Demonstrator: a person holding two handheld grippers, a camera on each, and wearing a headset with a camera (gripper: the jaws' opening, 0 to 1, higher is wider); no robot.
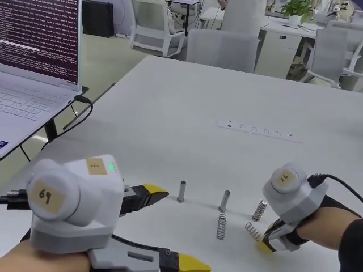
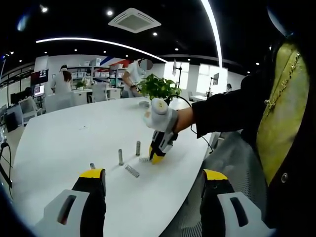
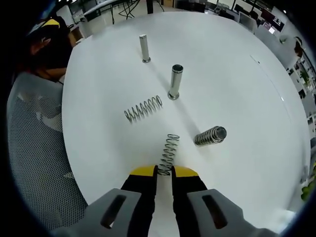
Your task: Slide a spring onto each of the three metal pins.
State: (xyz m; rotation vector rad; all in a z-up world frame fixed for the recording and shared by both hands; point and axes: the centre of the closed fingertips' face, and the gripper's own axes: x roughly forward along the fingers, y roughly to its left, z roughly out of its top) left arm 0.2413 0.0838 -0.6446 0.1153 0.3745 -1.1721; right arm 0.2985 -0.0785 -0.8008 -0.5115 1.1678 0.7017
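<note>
Picking up the second spring looks like the step in hand. The right gripper (image 3: 164, 173) has its jaws drawn nearly together on the near end of a spring (image 3: 169, 148). That spring lies flat on the bench (image 3: 222, 59), on the gripper's side of the middle pin (image 3: 175, 81) and pointing roughly toward it.

One pin (image 3: 211, 136), next to the middle pin on the right gripper's side, already wears its spring. The middle pin and the far pin (image 3: 143, 48) beyond it stand bare. A third, loose spring (image 3: 143, 108) lies just beside the middle pin, apart from the grasped one. By my reckoning, one of three is done.

The left gripper (image 2: 153, 174) hangs spread wide and empty, back from the middle pin on the far pin's side.

The next move, as I judge it, calls for lifting the grasped spring clear and turning it upright so its free end faces down. That open end then has to be centred over the top of the middle pin before lowering. A grip on the very end may let the coil droop or sway, so alignment wants care.
</note>
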